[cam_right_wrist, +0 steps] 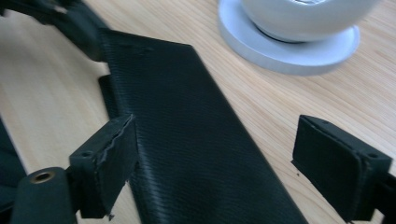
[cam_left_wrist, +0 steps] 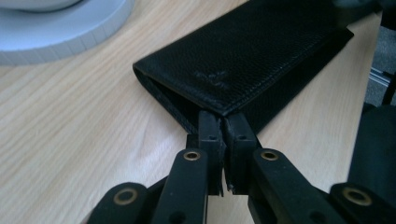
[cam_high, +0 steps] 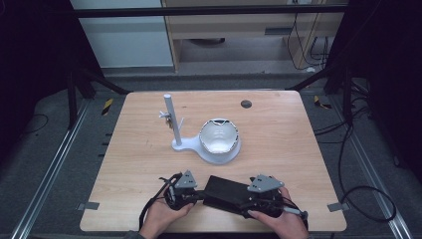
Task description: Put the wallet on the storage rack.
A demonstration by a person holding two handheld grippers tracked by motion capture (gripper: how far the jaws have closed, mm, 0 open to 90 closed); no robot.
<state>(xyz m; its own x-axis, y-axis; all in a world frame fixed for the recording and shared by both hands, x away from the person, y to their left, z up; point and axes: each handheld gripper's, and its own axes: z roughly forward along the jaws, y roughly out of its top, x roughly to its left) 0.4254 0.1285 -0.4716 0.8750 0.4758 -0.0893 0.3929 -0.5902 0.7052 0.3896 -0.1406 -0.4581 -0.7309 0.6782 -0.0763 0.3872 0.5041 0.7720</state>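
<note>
Pinching a black wallet (cam_high: 223, 191) at the desk's (cam_high: 278, 144) near edge.
Left tongs (cam_left_wrist: 223, 122) clamp the wallet's left corner; right tongs (cam_right_wrist: 233, 163) gape wide over its right end.

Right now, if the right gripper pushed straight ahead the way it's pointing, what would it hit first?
The black wallet: it lies between the open jaws of the right gripper and runs ahead. Beyond it, the left gripper clamps its far end. Depth is hard to judge here.

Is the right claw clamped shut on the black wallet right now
No, in the right gripper view the right claw stands wide open, its jaws apart on either side of the black wallet.
</note>
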